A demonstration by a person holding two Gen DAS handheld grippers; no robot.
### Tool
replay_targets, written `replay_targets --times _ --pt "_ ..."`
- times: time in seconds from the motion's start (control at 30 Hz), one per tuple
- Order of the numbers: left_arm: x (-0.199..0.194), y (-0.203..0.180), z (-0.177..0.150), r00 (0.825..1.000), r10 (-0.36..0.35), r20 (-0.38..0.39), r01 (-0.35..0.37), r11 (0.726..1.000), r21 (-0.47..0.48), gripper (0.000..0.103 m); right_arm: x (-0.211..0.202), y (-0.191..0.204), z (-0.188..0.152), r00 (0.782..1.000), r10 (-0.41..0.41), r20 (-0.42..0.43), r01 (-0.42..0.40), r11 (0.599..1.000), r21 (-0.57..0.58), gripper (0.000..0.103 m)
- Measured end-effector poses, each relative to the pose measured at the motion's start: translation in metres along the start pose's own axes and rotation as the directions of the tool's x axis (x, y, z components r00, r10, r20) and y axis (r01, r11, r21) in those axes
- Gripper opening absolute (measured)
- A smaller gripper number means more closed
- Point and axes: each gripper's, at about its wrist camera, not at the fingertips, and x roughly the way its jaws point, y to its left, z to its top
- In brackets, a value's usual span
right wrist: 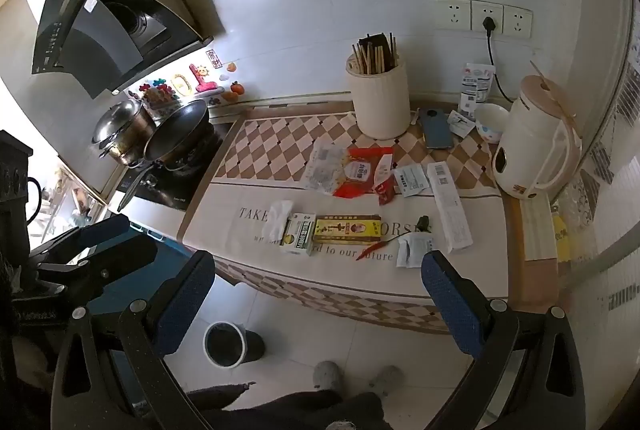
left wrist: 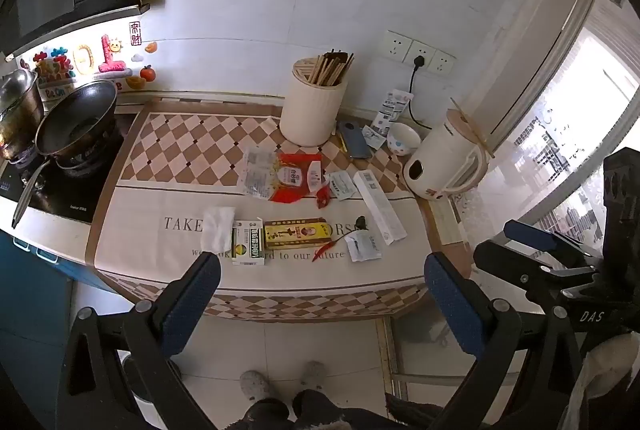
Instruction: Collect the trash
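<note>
So both grippers were hanging back off the counter edge, nothing grabbed yet. The left gripper (left wrist: 320, 294) had its blue-padded fingers spread wide with nothing between them, and the right gripper (right wrist: 318, 294) was the same, wide apart and empty.

The trash was scattered over the white-and-brown checkered table mat (left wrist: 168, 149): a crumpled white tissue (left wrist: 217, 230), a small green-and-white cardboard box (left wrist: 248, 244), a long yellow-and-brown flat box (left wrist: 298, 232), a red chili pepper (left wrist: 324, 250), a small white paper sachet (left wrist: 362, 246), a long white carton (left wrist: 380, 207), and further back a red-and-clear plastic snack wrapper (left wrist: 294, 177). The bin, a small black round wastebasket with a white rim (right wrist: 225, 344), sat on the floor below the counter's front edge, only visible from the right wrist view.

The bit that matters imo: the front row of litter lay straight ahead of both grippers, just past the counter edge. The tissue and green box lined up toward the left gripper's left finger, while the sachet and long white carton sat right beyond the right gripper's right finger. The yellow box ran side to side, so its long axis was across the fingers' gap, which probably means pinching it across the short width.
</note>
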Motion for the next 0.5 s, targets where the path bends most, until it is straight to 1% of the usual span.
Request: replay_targets --times 0.17,0.3,0.33,0.5 --pt "0.0015 -0.0022 0.0016 1.0 0.005 0.002 -0.005 1.0 0.004 0.103 -0.0008 0.0004 -0.0011 1.0 0.003 0.005 -0.003 1.0 0.005 0.103" --pt "0.0009 -0.0003 0.0006 1.0 -0.008 0.005 0.008 1.0 0.005 0.103 -0.0016 0.0036 -0.0024 1.0 0.002 0.014 -0.002 1.0 0.007 0.103" --pt "-0.0005 0.0001 -0.0001 1.0 -0.007 0.01 0.007 1.0 0.0 0.103 -0.0019 -0.0017 -0.0031 1.0 0.016 0.003 -0.016 1.0 0.008 0.103" --pt "0.0 0.0016 0.0007 1.0 -0.01 0.008 0.01 1.0 0.001 0.103 -0.0028 -0.0017 -0.0043 1.0 0.015 0.004 -0.016 1.0 0.006 0.103"
